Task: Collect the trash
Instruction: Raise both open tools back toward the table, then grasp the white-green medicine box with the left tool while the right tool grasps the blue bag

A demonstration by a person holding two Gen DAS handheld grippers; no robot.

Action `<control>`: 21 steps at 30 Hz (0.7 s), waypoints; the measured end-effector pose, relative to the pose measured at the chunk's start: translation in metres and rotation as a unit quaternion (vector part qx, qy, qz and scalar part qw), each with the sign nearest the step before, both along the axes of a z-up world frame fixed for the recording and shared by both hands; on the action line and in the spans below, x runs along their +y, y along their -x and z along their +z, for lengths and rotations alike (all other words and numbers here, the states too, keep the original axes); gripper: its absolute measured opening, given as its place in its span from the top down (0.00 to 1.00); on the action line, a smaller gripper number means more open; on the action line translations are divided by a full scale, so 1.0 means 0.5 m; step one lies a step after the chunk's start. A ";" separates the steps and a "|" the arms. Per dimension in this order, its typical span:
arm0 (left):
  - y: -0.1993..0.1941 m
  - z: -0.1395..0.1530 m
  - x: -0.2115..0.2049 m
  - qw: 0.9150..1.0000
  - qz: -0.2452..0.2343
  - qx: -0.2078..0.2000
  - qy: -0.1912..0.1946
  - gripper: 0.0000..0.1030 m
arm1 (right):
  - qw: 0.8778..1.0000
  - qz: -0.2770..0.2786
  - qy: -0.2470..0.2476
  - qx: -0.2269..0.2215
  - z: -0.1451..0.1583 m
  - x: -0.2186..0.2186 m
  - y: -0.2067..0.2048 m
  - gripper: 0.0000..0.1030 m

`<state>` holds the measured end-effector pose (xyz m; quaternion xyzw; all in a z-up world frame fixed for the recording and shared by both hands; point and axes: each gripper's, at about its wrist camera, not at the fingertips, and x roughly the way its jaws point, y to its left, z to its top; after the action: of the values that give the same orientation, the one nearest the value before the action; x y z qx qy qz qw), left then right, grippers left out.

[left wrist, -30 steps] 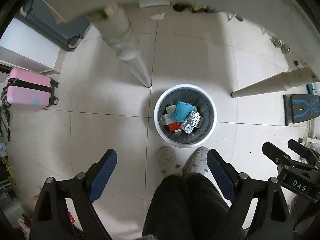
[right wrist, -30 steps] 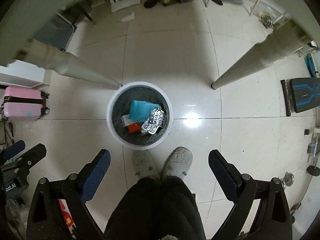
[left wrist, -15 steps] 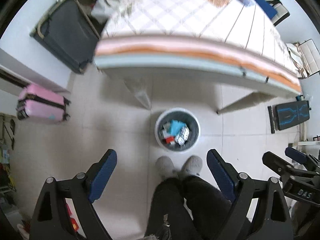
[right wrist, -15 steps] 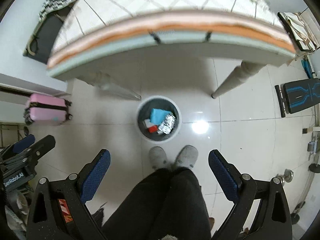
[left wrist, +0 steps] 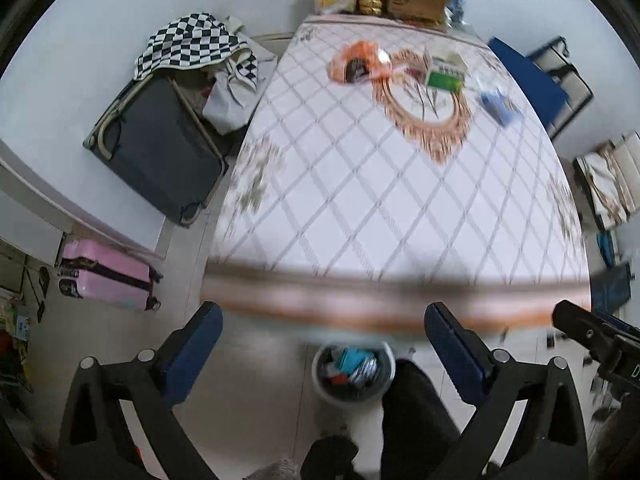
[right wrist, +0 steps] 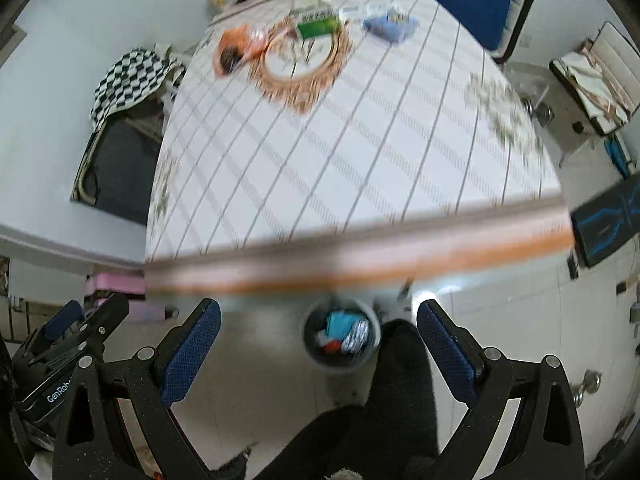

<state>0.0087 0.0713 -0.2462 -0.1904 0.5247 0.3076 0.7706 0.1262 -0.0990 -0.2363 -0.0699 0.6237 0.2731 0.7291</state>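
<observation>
left gripper (left wrist: 322,350) fingers apart, empty | right gripper (right wrist: 318,346) same | bin (left wrist: 354,368) at 6, rim half-hidden under table (left wrist: 400,184) edge | wrappers (left wrist: 362,64) at 12, blurred

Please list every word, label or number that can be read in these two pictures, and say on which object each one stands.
"GenRo", cut off after that: white letters on the left gripper body, seen from the right wrist view.
"D", cut off at the picture edge: on the right gripper body, seen from the left wrist view.
Cardboard box: a dark mark, too blurred to read.
Green box and orange wrapper on the table: print too blurred to read.
</observation>
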 end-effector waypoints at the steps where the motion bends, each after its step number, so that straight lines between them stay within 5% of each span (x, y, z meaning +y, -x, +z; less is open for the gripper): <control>1: -0.033 0.000 0.014 1.000 0.004 0.001 0.000 0.00 | 1.000 0.000 0.002 -0.002 0.000 0.008 -0.040 0.03; 7: -0.261 -0.003 0.091 0.999 0.026 0.021 0.010 0.00 | 0.999 0.010 0.043 -0.016 -0.043 0.098 -0.344 0.03; 12: -0.487 -0.036 0.165 0.996 0.049 0.018 0.070 0.00 | 0.995 0.018 0.094 -0.009 -0.131 0.177 -0.619 0.03; 16: -0.622 -0.049 0.209 0.996 0.043 0.031 0.066 0.00 | 0.990 0.049 0.130 -0.007 -0.214 0.252 -0.780 0.03; 21: -0.750 -0.061 0.247 0.997 0.020 0.039 0.062 0.00 | 0.982 0.104 0.155 0.014 -0.299 0.329 -0.875 0.03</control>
<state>0.3835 0.1950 -0.2768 -0.2360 0.5686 0.2966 0.7301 0.5637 0.0655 -0.3859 -0.2429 0.6578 0.2479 0.6685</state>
